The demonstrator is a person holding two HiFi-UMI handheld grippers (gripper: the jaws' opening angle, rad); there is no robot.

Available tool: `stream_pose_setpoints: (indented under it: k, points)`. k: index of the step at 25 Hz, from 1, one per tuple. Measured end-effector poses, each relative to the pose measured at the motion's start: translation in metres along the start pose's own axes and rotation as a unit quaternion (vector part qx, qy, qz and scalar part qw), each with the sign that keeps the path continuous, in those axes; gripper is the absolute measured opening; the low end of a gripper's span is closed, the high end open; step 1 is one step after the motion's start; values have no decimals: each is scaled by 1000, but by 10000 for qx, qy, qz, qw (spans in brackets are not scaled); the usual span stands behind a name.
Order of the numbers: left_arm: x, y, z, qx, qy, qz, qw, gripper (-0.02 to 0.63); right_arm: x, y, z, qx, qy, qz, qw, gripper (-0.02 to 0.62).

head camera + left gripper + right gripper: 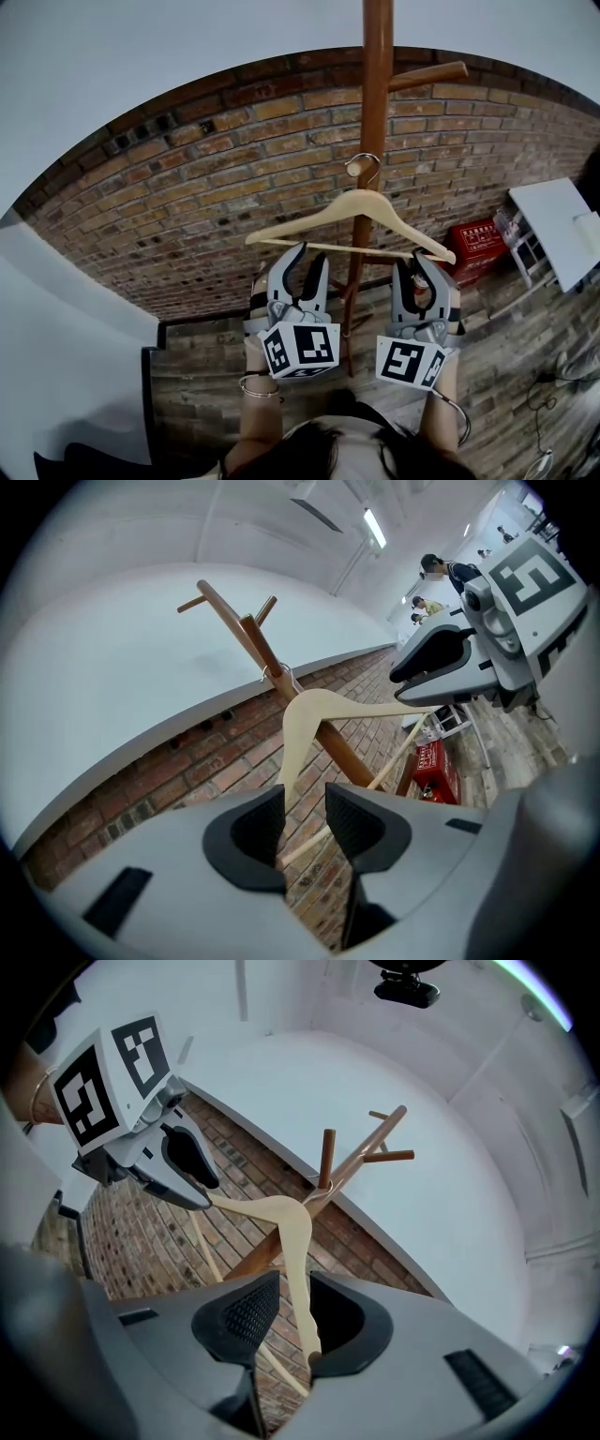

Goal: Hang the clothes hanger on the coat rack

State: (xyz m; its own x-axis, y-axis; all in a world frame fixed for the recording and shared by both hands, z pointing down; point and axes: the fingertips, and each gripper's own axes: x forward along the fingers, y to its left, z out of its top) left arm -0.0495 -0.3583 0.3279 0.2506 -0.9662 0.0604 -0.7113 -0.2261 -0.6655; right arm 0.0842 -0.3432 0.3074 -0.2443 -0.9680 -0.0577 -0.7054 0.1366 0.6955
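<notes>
The light wooden clothes hanger w/ a thin bar and a metal hook (361, 201) sits in the middle of the head view. Its hook is looped over a short peg on the tall brown wooden coat rack (378, 84). The rack's pole runs up the middle to the top of the frame. The hanger tilts a bit: its right end is lower in the frame than its left end.

The left hand-held gripper (309, 255) is just below the hanger's bar, left of the pole. In the left gripper view its jaws are wide apart and squeeze nothing. The end of the hanger's arm shows in the gap btwn them, but the pads don't press on it.

The right hand-held gripper (412, 261) is at the hanger's lower right end. In the right gripper view its jaws are apart too. The hanger's arm runs down btwn them. Its tip leans on the right-side pad, and the other pad is clear of it.

Behind the rack is a red-brown brick wall (234, 187) w/ a white wall (141, 56) above it. A red box (478, 239) stands by the bricks at the right. A wooden plank floor (525, 337) fills the lower right. The wrist at lower left wears thin bangles (258, 384).
</notes>
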Motion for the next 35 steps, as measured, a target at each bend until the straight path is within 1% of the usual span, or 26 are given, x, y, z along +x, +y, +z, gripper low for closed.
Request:
stream_pose_setpoints:
  k: [5, 8, 11, 16, 23, 31, 35]
  points:
    - [-16, -7, 0, -161, -63, -62, 9998, 138, -17, 2, 2, 207, -17, 43, 9998, 112]
    - [-28, -12, 3, -379, -173, -146, 9990, 136, -27, 5, 2, 289, -6, 65, 9996, 112]
    - [-43, -14, 4, -581, -277, -155, 9978, 109, -39, 14, 2, 488, -13, 175, 9987, 112]
    - [-66, -22, 0, -717, -299, -183, 9968, 60, -59, 23, 6, 792, -34, 207, 9966, 99]
    - [-100, -28, -1, -1222, -466, -311, 9909, 26, -88, 36, 14, 1153, -21, 197, 9931, 74]
    - [-140, -37, 2, -1442, -583, -358, 9872, 12, -127, 50, 21, 1527, 53, 258, 9879, 52]
    - [-162, -37, 4, -1581, -648, -370, 9846, 11, -144, 54, 30, 1817, -51, 257, 9830, 49]
